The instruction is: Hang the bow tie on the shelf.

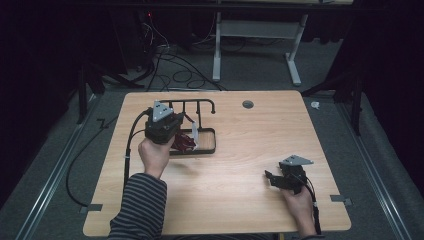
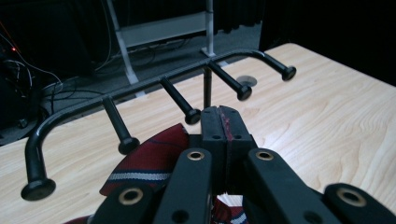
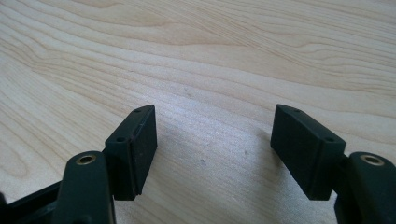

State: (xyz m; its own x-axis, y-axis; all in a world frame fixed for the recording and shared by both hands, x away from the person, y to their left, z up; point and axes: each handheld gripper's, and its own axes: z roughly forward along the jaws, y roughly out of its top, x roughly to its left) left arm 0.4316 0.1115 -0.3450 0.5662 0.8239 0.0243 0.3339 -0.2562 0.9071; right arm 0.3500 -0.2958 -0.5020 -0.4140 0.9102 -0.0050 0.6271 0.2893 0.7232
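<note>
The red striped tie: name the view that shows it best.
The left gripper view: the red striped tie sits close up, pinched in the shut left claw before the black rack. The high view shows it small and dark beside that claw. The right gripper view looks at table.

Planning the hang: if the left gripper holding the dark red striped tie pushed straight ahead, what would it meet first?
Probably the black metal peg rack: the left gripper, shut on the tie, points at its pegs, though depth is unclear.
</note>
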